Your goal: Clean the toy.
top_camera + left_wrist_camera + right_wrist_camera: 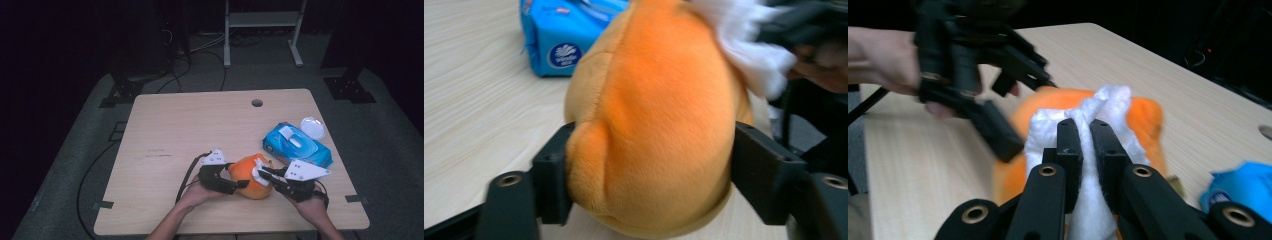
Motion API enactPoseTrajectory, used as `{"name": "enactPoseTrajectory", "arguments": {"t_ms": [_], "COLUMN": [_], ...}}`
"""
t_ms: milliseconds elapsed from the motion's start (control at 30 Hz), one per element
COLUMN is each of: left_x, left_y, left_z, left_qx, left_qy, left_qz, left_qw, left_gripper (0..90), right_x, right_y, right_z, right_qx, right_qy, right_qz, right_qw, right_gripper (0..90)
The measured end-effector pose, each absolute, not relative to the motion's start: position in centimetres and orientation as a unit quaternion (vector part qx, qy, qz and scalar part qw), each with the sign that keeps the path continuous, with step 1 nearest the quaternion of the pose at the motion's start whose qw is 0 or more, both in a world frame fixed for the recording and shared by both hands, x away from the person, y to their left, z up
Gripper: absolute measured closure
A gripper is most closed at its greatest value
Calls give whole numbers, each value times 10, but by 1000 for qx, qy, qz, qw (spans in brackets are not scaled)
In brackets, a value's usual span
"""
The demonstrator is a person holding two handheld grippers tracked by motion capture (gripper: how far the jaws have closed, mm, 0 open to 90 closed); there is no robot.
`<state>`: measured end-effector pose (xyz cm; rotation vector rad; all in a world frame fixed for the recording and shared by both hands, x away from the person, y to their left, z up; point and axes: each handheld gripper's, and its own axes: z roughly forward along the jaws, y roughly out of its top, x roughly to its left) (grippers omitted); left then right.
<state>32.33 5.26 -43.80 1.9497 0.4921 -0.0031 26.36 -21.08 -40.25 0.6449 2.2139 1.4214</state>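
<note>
Orange plush toy (252, 176): rounded, short soft pile, paler seam along its base. It sits near the front edge of the pale wood-grain surface (200, 125), between the 2 grippers.

White wipe (1098, 115): crumpled, fibrous, draped over the top of the toy.

Left gripper (649, 170): jaws part-way apart, 1 pad pressing each flank of the toy; the plush bulges around them.

Right gripper (1087, 135): jaws nearly together, clamped on a fold of the wipe.

Blue wipes pack (296, 145): glossy soft plastic, white flip lid, just behind the toy to the right. Round clear lid (312, 127) beside it.

The toy's face is hidden. Left gripper view cuts off the toy's top, and the right hand there is blurred.
</note>
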Motion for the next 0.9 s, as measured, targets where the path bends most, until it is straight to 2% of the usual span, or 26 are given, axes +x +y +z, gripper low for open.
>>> {"name": "enactPoseTrajectory", "arguments": {"t_ms": [67, 133, 300, 533, 667, 733, 833, 900], "left_x": [325, 327, 323, 318, 317, 318, 322, 326], "left_y": [51, 46, 39, 38, 36, 35, 34, 33], "left_z": [-440, -443, -442, -440, -439, -439, -441, -443], "left_qx": [818, 816, 812, 816, 816, 815, 811, 811], "left_qy": [200, 208, 218, 217, 215, 208, 212, 219], "left_qz": [-3, -5, 24, 39, 38, 35, 25, 14], "left_qw": [539, 540, 541, 535, 536, 540, 544, 542], "left_gripper": [180, 169, 287, 321, 325, 307, 212, 118], "right_x": [267, 269, 265, 256, 266, 268, 268, 267], "right_y": [-219, -225, -225, -197, -215, -223, -227, -230], "right_z": [-404, -405, -406, -403, -402, -402, -403, -404], "right_qx": [246, 255, 256, 211, 237, 247, 248, 249], "right_qy": [792, 788, 786, 807, 795, 790, 791, 792], "right_qz": [513, 518, 516, 503, 506, 508, 507, 506], "right_qw": [220, 215, 223, 228, 237, 237, 233, 233], "right_gripper": [835, 835, 835, 835, 835, 835, 835, 835]}}
